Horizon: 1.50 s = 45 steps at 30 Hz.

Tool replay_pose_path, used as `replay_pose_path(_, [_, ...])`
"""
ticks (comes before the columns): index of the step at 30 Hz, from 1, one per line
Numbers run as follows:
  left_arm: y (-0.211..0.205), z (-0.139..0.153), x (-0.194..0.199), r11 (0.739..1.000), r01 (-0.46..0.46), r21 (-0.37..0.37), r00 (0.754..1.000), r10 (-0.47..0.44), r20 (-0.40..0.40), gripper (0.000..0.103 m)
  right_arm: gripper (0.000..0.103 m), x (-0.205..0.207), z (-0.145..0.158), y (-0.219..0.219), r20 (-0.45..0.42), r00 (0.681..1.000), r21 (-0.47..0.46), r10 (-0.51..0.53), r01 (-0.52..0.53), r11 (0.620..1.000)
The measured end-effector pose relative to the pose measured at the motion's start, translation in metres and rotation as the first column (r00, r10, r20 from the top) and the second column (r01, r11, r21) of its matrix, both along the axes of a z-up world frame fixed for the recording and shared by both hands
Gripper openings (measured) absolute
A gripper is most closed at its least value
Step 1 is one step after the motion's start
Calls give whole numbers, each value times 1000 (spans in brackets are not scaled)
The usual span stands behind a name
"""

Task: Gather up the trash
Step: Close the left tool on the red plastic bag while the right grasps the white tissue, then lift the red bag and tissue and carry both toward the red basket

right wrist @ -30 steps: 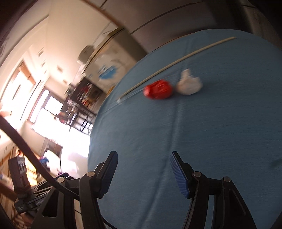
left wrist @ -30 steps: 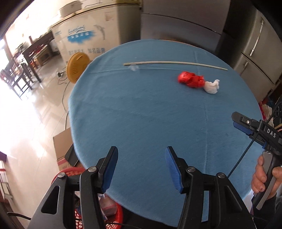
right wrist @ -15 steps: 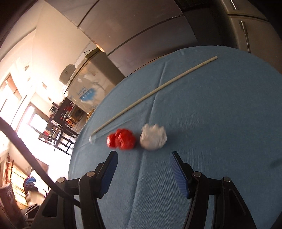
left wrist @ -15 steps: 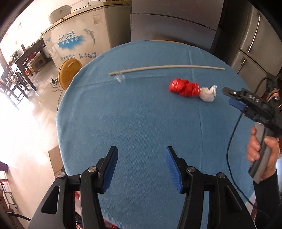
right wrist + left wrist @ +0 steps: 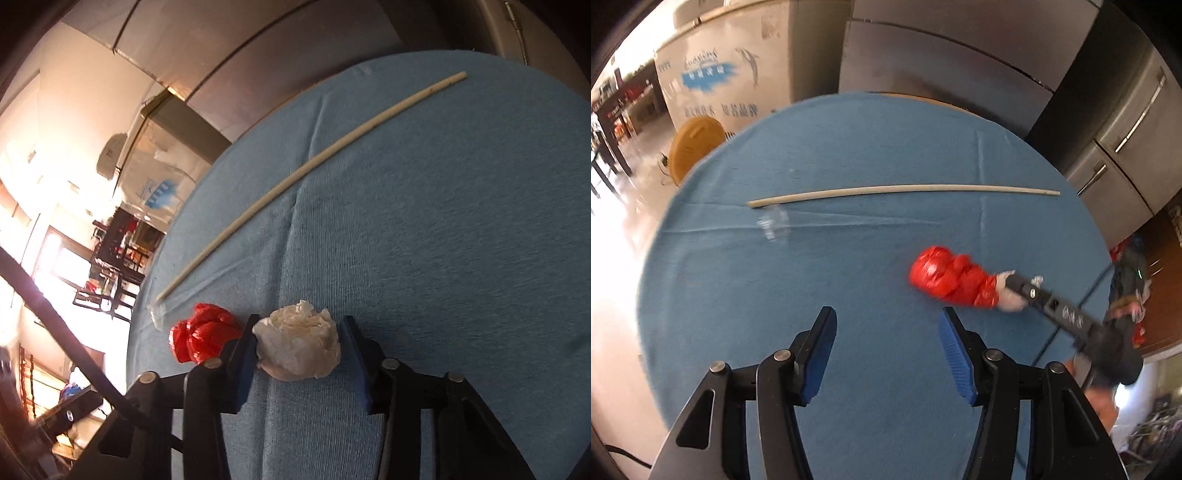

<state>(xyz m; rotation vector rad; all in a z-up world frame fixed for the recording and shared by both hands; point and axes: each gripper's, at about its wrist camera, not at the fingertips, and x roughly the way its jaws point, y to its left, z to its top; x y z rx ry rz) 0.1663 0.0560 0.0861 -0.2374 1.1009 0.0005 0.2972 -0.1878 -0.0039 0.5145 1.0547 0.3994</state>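
On the round blue tabletop all trash remained: the right tool was closing around the white paper wad, beside the red wrapper and long stick; the left tool hovered half-open, empty.

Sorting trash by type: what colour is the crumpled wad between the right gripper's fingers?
White; the crumpled wad shows best in the right wrist view.
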Motion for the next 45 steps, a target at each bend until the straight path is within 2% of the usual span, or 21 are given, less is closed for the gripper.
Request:
replay_pose_path(4, [-5,-15,27,996,-13,-86,1000,12,-14,62,36,-1,-2,-1,15,1000,12,-6,6,1000])
replay_pose_path(12, [-31,-43,64,978,-62,-199,996,48,-73,65,34,-15,-2,-9,22,1000,28,-15,14,999])
replay_pose_path(15, [-43,-51,71,979,-54,-195,996,37,-86,69,34,-24,-2,-14,18,1000,43,-21,21,999])
replay_pose_path(22, [-59,-75,75,982,-51,-179,992,28,-126,69,34,-45,14,-27,54,998,76,-26,22,997])
replay_pose_path(25, [-67,-76,69,992,-11,-122,995,-1,-101,69,34,-55,21,-31,70,997,75,-28,23,997])
replay_pose_path(26, [-69,-75,67,994,-1,-107,996,-9,-91,60,34,-58,22,-32,72,997,76,-30,24,997])
replay_pose_path(27, [-69,-76,65,994,8,-113,996,-18,-92,45,34,-61,24,-34,74,997,78,-32,26,997])
replay_pose_path(28, [-70,-76,62,993,12,-119,995,-24,-96,46,34,-65,25,-35,77,996,77,-36,30,997])
replay_pose_path(34, [-64,-63,32,996,32,-81,998,-37,-52,45,34,-81,31,-42,89,995,62,-44,39,997])
replay_pose_path(41, [-41,-17,-34,999,47,-6,999,-47,23,45,34,-99,39,-41,102,995,75,-26,18,997])
replay_pose_path(45, [-20,15,-69,999,-4,43,996,1,84,45,34,-109,48,-33,122,992,90,2,-13,996])
